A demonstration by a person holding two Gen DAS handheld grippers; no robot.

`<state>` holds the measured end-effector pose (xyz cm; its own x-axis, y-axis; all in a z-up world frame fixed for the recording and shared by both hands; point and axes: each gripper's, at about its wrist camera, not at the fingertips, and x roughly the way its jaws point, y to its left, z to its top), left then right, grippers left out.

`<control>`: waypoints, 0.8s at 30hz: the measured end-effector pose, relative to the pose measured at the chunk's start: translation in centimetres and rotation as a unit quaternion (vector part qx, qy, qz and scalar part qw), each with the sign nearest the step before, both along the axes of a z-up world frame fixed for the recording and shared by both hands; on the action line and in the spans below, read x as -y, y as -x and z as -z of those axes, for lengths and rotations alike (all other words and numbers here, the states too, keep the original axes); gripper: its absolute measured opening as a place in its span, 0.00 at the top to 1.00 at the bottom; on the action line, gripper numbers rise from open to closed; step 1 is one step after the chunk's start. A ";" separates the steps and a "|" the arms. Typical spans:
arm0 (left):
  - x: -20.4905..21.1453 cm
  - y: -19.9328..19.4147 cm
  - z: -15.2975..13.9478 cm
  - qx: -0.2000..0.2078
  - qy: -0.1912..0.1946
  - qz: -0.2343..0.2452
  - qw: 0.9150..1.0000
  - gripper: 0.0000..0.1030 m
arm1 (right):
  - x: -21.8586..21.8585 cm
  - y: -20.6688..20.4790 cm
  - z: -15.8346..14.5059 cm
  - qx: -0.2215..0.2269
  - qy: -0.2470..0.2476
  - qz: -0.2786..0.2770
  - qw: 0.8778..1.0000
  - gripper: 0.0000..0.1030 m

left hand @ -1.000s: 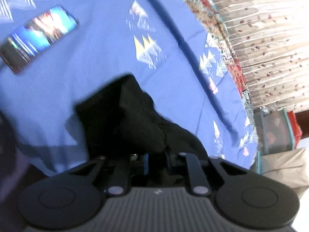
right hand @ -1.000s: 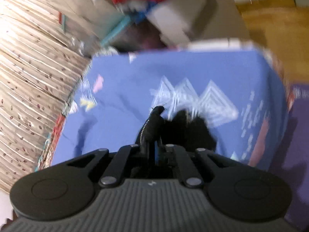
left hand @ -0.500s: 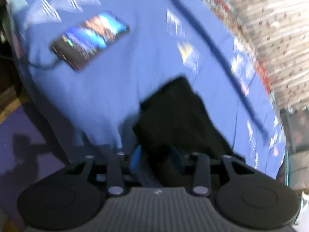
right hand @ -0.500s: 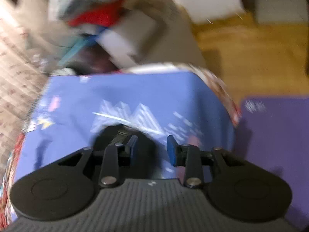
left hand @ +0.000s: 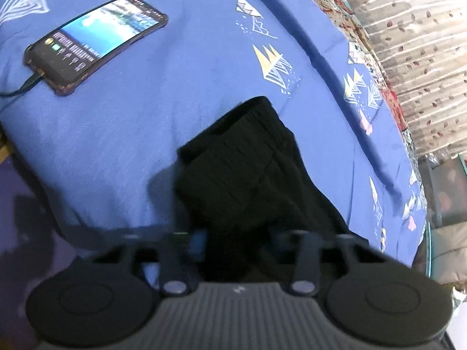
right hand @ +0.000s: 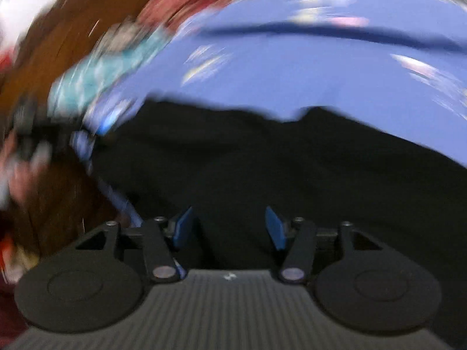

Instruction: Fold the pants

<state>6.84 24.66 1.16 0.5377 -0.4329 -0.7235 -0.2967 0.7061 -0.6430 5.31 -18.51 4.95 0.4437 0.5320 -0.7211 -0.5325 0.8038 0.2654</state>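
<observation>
The black pants lie folded in a bundle on the blue bedsheet, near its front edge. My left gripper is open just above the near end of the bundle, with black cloth between its spread fingers. In the blurred right wrist view the pants fill the lower middle. My right gripper is open over them, its blue pads wide apart and holding nothing.
A phone with a lit screen and a cable lies on the sheet at the far left. A patterned curtain hangs behind the bed on the right. Boxes stand past the bed's right end. Wooden floor shows left of the bed.
Both grippers have opened and let go of the pants, which now lie on the sheet. The right gripper has swung fast round to face the pants from the bed's end.
</observation>
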 end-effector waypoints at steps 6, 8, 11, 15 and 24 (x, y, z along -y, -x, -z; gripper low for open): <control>-0.5 1.1 -1.9 0.045 -0.007 0.009 0.999 0.82 | -3.5 -2.8 0.7 -0.064 -0.018 -0.011 0.998 0.94; -0.8 1.7 -2.3 0.058 -0.026 0.006 0.998 0.82 | -4.0 -1.6 1.0 -0.091 -0.041 -0.025 0.995 0.93; -1.0 1.7 -0.5 0.027 -0.030 0.008 0.999 0.80 | -5.3 -1.3 3.6 -0.111 -0.013 -0.040 0.993 0.88; -1.5 2.7 0.2 0.018 -0.046 -0.005 0.999 0.61 | -3.6 -2.1 3.0 -0.136 -0.099 0.004 0.986 0.80; -4.3 2.2 -4.1 0.102 -0.073 -0.036 0.991 0.34 | 0.6 -6.4 -1.8 0.014 -0.077 0.149 0.986 0.35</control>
